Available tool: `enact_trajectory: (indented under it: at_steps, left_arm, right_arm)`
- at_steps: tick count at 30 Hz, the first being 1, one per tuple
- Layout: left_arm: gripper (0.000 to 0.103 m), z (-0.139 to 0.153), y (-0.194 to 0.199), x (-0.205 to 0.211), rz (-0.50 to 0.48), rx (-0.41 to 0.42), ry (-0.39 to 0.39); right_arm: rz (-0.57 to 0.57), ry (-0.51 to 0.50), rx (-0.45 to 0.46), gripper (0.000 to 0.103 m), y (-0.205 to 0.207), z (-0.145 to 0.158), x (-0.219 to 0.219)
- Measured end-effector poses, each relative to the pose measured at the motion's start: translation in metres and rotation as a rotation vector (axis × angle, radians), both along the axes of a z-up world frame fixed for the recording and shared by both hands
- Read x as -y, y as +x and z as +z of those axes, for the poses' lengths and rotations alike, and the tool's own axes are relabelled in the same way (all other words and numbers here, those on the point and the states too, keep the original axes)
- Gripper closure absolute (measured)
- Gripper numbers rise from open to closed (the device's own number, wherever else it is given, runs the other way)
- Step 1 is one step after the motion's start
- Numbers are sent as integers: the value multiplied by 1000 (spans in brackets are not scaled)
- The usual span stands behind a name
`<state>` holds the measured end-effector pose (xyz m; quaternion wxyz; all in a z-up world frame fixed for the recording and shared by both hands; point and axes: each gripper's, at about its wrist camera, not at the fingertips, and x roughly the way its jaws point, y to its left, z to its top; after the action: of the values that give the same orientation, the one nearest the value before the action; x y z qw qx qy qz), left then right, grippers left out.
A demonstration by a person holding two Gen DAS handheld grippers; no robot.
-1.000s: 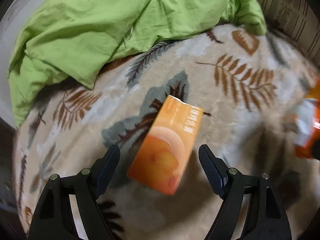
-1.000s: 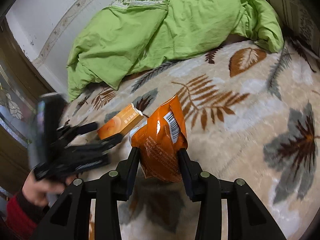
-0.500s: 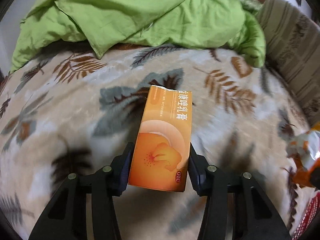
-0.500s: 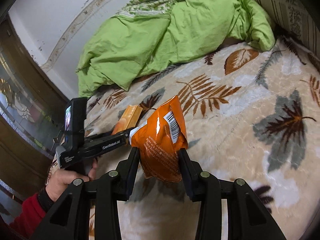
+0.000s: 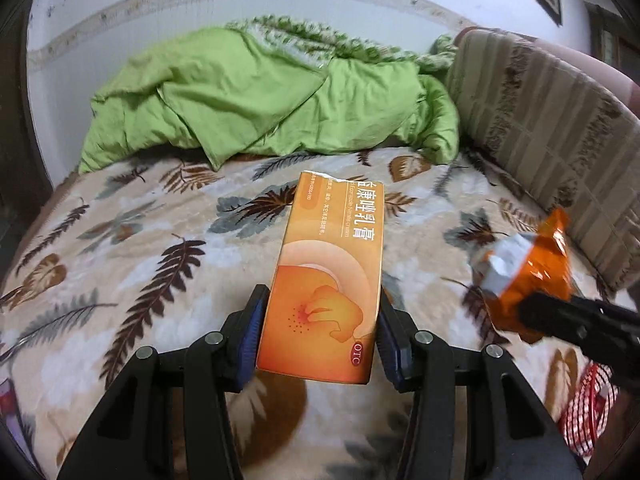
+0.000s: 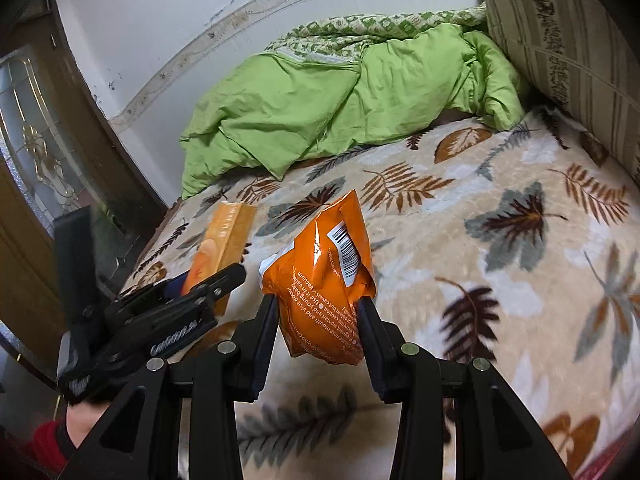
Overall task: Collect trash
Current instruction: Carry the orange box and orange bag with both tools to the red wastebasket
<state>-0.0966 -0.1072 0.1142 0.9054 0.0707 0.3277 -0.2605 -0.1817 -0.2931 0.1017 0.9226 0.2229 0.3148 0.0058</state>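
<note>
One torn-topped orange carton (image 5: 328,280)

Right gripper (image 6: 318,322): fingers clamped on orange snack bag (image 6: 320,280), held above leaf-print bed (image 6: 500,260). Left gripper (image 6: 208,280), at left: grips orange box (image 6: 224,236). Green duvet (image 6: 340,108) heaped by wall.

Quilt (image 5: 256,96) is bunched up at the bed's (image 5: 120,280) far edge, headboard (image 5: 552,128) along the right edge. Box (image 5: 332,280) and bag (image 6: 324,292) sit up off the bed, box left of bag.
</note>
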Motion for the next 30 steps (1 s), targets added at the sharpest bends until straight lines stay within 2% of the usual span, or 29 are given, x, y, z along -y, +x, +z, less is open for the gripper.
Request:
enact_trajectory:
  at_steps: [9, 17, 23, 27, 30]
  left_arm:
    - [54, 21, -72, 4, -68, 46, -10]
    - [54, 45, -117, 32, -182, 97, -10]
    - [54, 51, -143, 58, -260, 109, 2]
    - [54, 52, -162, 83, -360, 102, 8]
    - [54, 50, -177, 111, -496, 25, -2]
  right_arm:
    - [-45, 16, -4, 60, -70, 9, 3]
    - [-139, 37, 13, 60, -137, 18, 24]
    - [-225, 29, 24, 60, -184, 24, 46]
    - [-299, 22, 34, 60, -217, 28, 63]
    - [-367, 24, 34, 60, -243, 28, 78]
